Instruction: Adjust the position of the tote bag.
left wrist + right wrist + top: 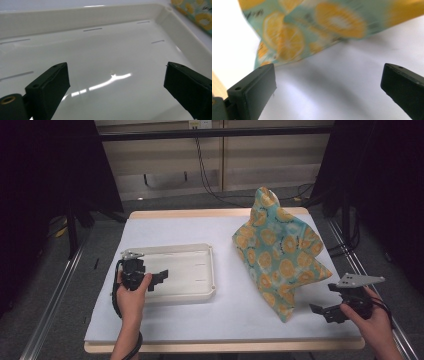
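White-covered table (165,320), both my tools open and empty.

My left tool (159,278) points level over the near left part of the cream tray (212,270), hand wrapped round its body, jaws wide above the bare tray floor. My right tool (320,312) sits low at the table's near right edge, jaws spread, aimed at the lemon-print bag (272,252) standing just beside it.

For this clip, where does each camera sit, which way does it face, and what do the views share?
High view: above the near edge, looking forward and down on table, both hands, left gripper, right gripper.
Left gripper view: between its open jaws, over white tray.
Right gripper view: between its open jaws, facing lemon-print bag.
Shared: the bag's corner also shows in the left gripper view.
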